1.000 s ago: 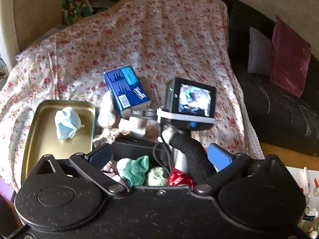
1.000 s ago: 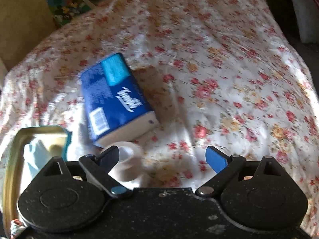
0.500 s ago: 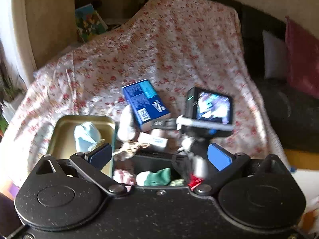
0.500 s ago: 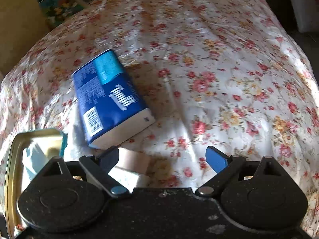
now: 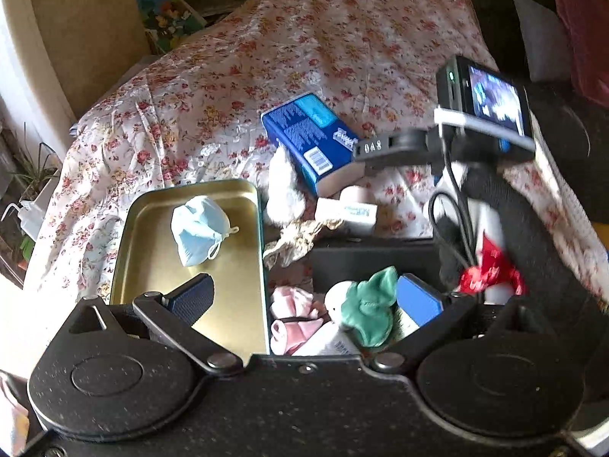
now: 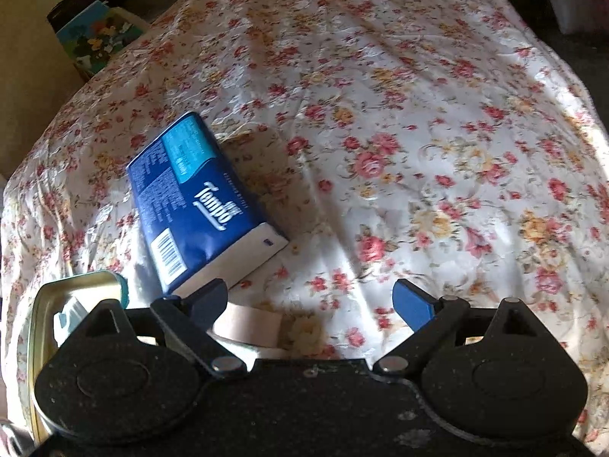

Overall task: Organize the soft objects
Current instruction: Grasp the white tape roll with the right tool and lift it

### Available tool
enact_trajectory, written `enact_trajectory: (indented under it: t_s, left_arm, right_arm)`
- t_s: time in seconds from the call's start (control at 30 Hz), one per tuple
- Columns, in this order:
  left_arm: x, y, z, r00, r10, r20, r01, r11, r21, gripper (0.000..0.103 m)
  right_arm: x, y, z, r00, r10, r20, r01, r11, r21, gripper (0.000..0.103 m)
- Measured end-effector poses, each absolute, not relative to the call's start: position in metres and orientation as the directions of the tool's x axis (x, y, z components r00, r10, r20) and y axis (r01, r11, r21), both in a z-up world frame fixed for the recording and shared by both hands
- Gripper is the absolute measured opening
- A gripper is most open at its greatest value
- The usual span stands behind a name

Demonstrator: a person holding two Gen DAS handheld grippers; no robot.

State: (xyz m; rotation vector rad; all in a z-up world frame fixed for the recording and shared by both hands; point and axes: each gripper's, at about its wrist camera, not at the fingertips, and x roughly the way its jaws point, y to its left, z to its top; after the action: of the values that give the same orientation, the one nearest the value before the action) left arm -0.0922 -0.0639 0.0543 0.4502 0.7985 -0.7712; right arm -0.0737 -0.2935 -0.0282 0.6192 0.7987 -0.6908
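My left gripper [image 5: 304,297] is open and empty above a black box [image 5: 365,259] holding a green and white plush [image 5: 365,304] and pink cloth [image 5: 293,316]. A gold tin tray [image 5: 152,266] to its left holds a blue face mask [image 5: 198,228]. A blue tissue pack [image 5: 310,141] lies on the floral sheet, with a white plush [image 5: 283,190] and lace cloth [image 5: 300,236] beside it. My right gripper [image 6: 310,301] is open and empty, just right of the tissue pack [image 6: 198,202] and above a beige roll [image 6: 251,323].
The other hand-held gripper with its camera screen [image 5: 491,103] hangs at the right of the left wrist view. The floral sheet [image 6: 418,133] covers the bed. Cushions [image 5: 578,26] lie on a dark sofa at the far right. A picture book [image 6: 95,38] leans at the back left.
The left gripper has swung left, so the tray and box now sit centred below it. The right gripper has drifted right and forward; the tissue pack has slid left in its view.
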Motion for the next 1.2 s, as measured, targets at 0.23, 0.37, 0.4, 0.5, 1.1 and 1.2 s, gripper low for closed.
enact_trajectory:
  t_s: [0.23,0.37,0.4,0.5,1.1,1.2]
  left_arm:
    - [-0.077,-0.057,0.041,0.404,-0.430,-0.808,0.756,0.654,0.030,0.099]
    - [-0.072,-0.054,0.038,0.395,-0.425,-0.815,0.745,0.666,0.014,0.099]
    - [-0.071,-0.054,0.038,0.389,-0.425,-0.817,0.744,0.668,0.007,0.099]
    - [-0.069,-0.056,0.034,0.364,-0.421,-0.831,0.744,0.668,-0.012,0.098]
    - [-0.075,-0.070,0.026,0.321,-0.413,-0.852,0.774,0.634,-0.015,0.098]
    - [-0.075,-0.071,0.025,0.315,-0.412,-0.855,0.776,0.630,-0.017,0.098]
  right_arm:
    - [-0.045,-0.277,-0.048,0.512,-0.233,-0.827,0.691,0.683,0.236,0.094]
    - [-0.037,-0.274,-0.060,0.507,-0.206,-0.837,0.673,0.701,0.235,0.074]
    - [-0.038,-0.276,-0.060,0.514,-0.195,-0.835,0.671,0.698,0.250,0.066]
    - [-0.043,-0.285,-0.058,0.531,-0.152,-0.833,0.666,0.684,0.299,0.046]
    - [-0.138,-0.351,-0.034,0.349,-0.411,-0.842,0.918,0.331,0.219,0.075]
    - [-0.137,-0.345,-0.029,0.391,-0.395,-0.831,0.895,0.375,0.242,0.075]
